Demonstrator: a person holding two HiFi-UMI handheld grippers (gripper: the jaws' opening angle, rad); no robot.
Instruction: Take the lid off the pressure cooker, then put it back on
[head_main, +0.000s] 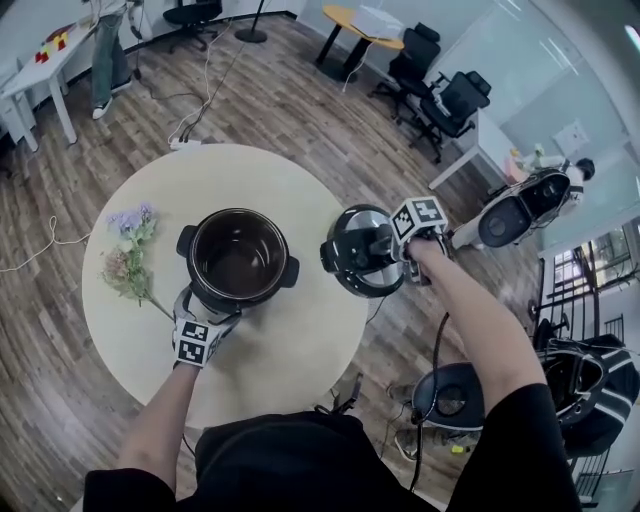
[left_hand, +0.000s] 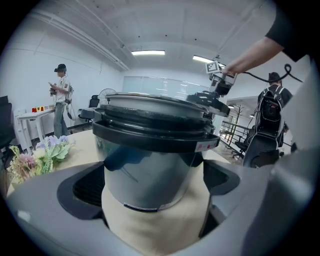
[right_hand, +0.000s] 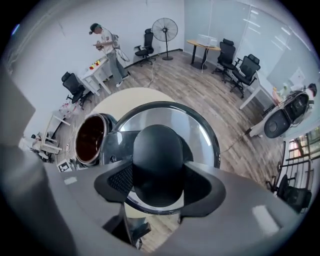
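Note:
The open pressure cooker pot (head_main: 237, 258) stands in the middle of the round beige table (head_main: 290, 350); its dark inside shows. My left gripper (head_main: 200, 322) is at the pot's near side, jaws open, with the steel pot wall (left_hand: 150, 160) just ahead between the fingertips. Whether they touch it I cannot tell. My right gripper (head_main: 398, 243) points down and is shut on the black knob (right_hand: 157, 155) of the lid (right_hand: 200, 135). The lid (head_main: 358, 252) hangs in the air to the right of the pot, over the table's right edge. The lifted lid (left_hand: 207, 101) also shows in the left gripper view.
A bunch of artificial flowers (head_main: 130, 250) lies on the table left of the pot. Dark bags and gear (head_main: 590, 385) sit on the wooden floor to the right. Office chairs (head_main: 440, 90) and a white desk (head_main: 40, 70) stand farther off, and a person (left_hand: 61, 97) stands by the desk.

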